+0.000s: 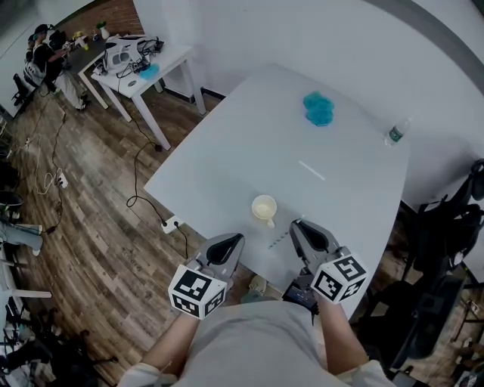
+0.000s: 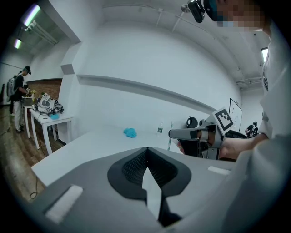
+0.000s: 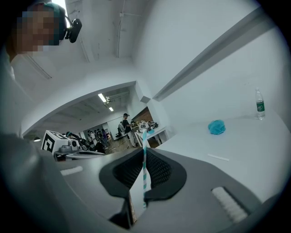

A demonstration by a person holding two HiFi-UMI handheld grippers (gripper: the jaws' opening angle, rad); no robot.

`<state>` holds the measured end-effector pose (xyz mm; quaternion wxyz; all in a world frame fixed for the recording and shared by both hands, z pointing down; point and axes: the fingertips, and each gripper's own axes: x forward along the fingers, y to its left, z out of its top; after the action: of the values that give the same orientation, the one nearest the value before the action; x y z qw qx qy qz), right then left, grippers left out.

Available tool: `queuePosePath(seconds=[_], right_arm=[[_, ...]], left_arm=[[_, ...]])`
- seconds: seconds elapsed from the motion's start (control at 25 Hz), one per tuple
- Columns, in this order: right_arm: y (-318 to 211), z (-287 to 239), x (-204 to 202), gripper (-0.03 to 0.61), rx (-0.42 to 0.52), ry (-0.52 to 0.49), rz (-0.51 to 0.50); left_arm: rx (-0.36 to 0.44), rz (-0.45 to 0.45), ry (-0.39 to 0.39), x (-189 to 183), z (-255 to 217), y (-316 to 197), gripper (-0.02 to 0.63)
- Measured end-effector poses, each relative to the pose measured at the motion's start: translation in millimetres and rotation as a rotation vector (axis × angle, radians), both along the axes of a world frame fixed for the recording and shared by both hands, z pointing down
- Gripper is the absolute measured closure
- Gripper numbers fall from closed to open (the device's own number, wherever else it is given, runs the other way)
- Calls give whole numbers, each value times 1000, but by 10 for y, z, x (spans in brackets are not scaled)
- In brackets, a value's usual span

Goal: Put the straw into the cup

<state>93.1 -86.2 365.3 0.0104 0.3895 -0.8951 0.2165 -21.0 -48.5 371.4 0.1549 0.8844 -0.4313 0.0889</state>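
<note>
The right gripper (image 3: pixel 144 152) was clamped on a thin straw (image 3: pixel 145 179), white with teal stripes, pinched between its jaws. The left gripper (image 2: pixel 147 150) was closed on nothing. The pale cup (image 1: pixel 265 207) stood on the white table (image 1: pixel 227 159), just ahead of both.

1. Left gripper (image 1: pixel 231 242) and right gripper (image 1: pixel 299 227): grey tapering shells with dark inner faces.
2. Each carries a white cube (image 1: pixel 198 291) printed with black square markers, lower centre of the head view.
3. The fingers (image 2: pixel 132 166) are lined with black ribbed pads.
4. The person wears a light grey short-sleeved shirt (image 1: pixel 257 344) and a dark head-mounted camera (image 2: pixel 196 10).
</note>
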Motion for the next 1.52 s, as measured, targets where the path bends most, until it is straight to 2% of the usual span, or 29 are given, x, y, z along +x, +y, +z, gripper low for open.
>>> queuePosePath(seconds=[0.36,0.56,0.88,1.52], right_arm=[[-116,-6,57,549,-9,-16,-2],[-156,-3,-4,549,-11,-9,15],[-296,-22,5,549,-17,-13,83],[-656,47,61,549,-38,-19,169]], left_arm=[[-4,-11,-26,12,-5,-43,595],[-20,-8,-29,-115,30,-61,595],[-17,63,-44,-150,22,-249,595],[-53,98,-18,-242,149,-706,595]])
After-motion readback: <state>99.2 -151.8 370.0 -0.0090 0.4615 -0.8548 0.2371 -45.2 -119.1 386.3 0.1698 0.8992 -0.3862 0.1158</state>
